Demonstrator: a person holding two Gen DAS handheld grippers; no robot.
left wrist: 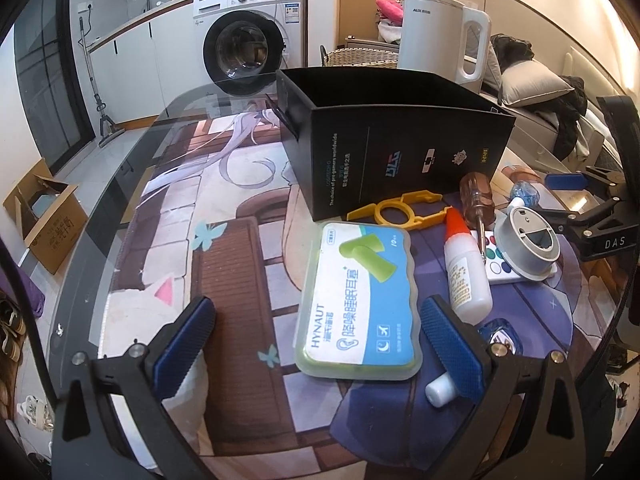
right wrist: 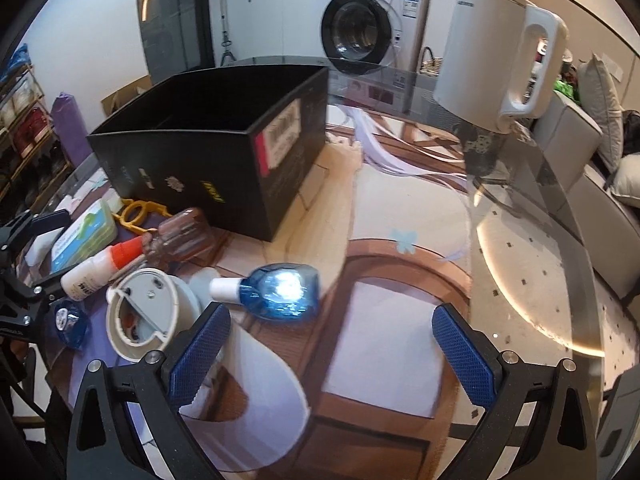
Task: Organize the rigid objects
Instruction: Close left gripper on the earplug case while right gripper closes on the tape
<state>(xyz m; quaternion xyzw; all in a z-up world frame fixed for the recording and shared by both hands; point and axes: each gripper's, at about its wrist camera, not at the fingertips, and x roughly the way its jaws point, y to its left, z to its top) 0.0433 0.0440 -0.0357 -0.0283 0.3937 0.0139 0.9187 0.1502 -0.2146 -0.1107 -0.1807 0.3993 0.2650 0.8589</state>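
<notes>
The left gripper [left wrist: 316,344] hangs low over the table [left wrist: 132,184] with its blue-padded fingers [left wrist: 186,344] spread wide and holding nothing; the earplug case [left wrist: 358,304] lies flat on the printed mat [left wrist: 236,264] between them, nearer the right finger, and whether that finger touches it I cannot tell. Beyond the case stands the open black box [left wrist: 400,148], and against its near wall lies a yellow ring tool [left wrist: 400,210]. To the case's right a white glue bottle [left wrist: 466,266] with a red tip lies on its side, next to a brown-handled screwdriver [left wrist: 476,196], a grey spool [left wrist: 526,244] resting on a small remote [left wrist: 498,266] with coloured buttons, and a blue bottle [left wrist: 526,194] farther back. A second blue bottle [left wrist: 500,334] with a white cap lies partly behind the right finger. The right gripper [right wrist: 330,350] is also spread wide and empty, hovering above bare mat; a blue bottle [right wrist: 280,290] lies just ahead of its left finger, beside the spool [right wrist: 146,312]. The box [right wrist: 212,156] stands farther back to the left, and a white kettle [right wrist: 496,52] stands at the far right on the glass.
</notes>
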